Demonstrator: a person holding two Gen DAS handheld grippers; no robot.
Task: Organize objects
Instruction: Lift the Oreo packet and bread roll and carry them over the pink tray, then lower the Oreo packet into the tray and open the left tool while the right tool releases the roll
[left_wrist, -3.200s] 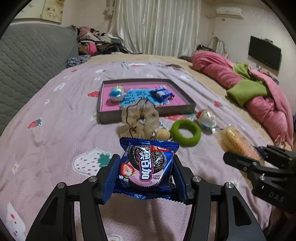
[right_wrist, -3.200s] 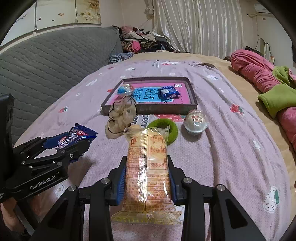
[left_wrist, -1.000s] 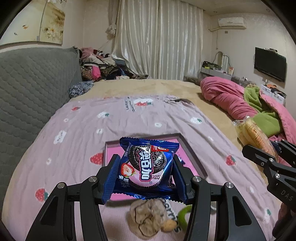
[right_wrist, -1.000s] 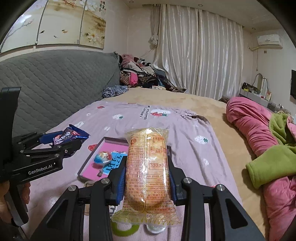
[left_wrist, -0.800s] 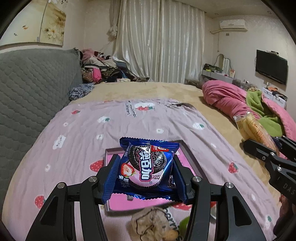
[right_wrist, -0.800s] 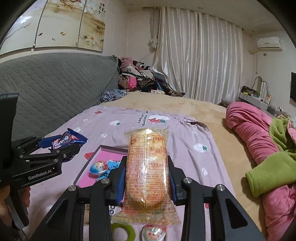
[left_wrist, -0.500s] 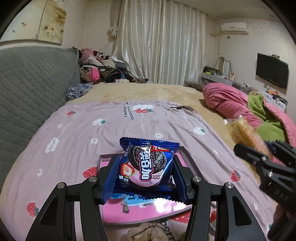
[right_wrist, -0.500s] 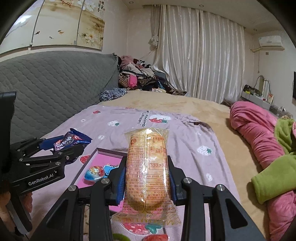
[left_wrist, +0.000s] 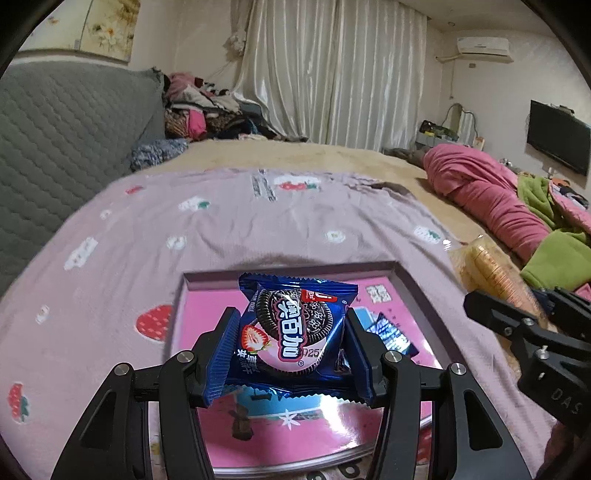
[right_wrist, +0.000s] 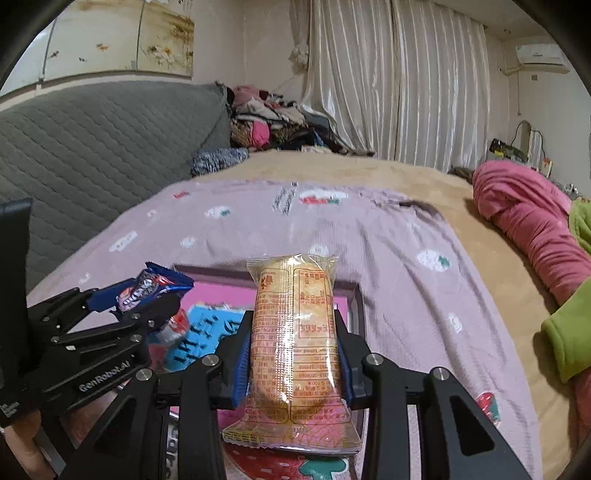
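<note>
Blue foil is what my left hand-held gripper (left_wrist: 291, 354) is clamped on: a strawberry Oreo packet (left_wrist: 295, 328), squeezed by its sides and hanging right over the pink-lined tray (left_wrist: 413, 284). My right hand-held gripper (right_wrist: 293, 363) is pinched on a clear-wrapped cracker packet (right_wrist: 295, 332), over the tray's right end. Another blue snack packet (left_wrist: 393, 334) already lies in the tray, just right of the Oreo. The tray sits on the bed's lilac strawberry blanket (left_wrist: 221, 221).

What worries me: both tools are crowded over one tray, so they could bump if I drop both together. The slippery foil could also slide out crooked and land on the rim, or the soft bed could tip the tray.
</note>
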